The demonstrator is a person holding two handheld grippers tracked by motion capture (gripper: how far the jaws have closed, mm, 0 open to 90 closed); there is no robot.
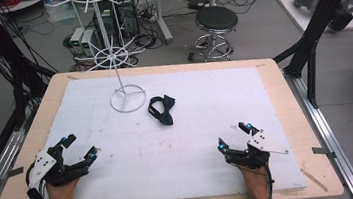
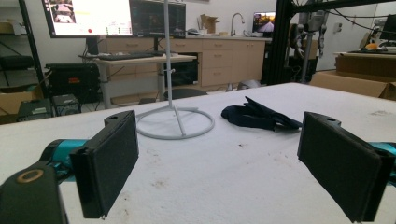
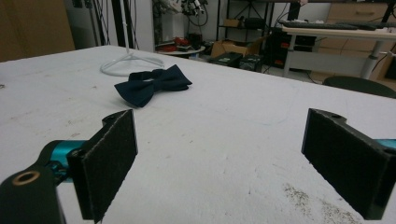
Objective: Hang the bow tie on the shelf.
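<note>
Both tools — left (image 1: 79, 148), right (image 1: 234, 136) — spread wide; bow tie (image 1: 161, 109) lies well ahead, between them.

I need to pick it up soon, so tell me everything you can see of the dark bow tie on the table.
The dark navy fabric bow tie lies flat on the white table cover, its neck strap looped loosely behind its two wings and centre knot. It rests just beside the white wire stand's ring base, seemingly apart from it. Both open grippers sit well short of it.
</note>
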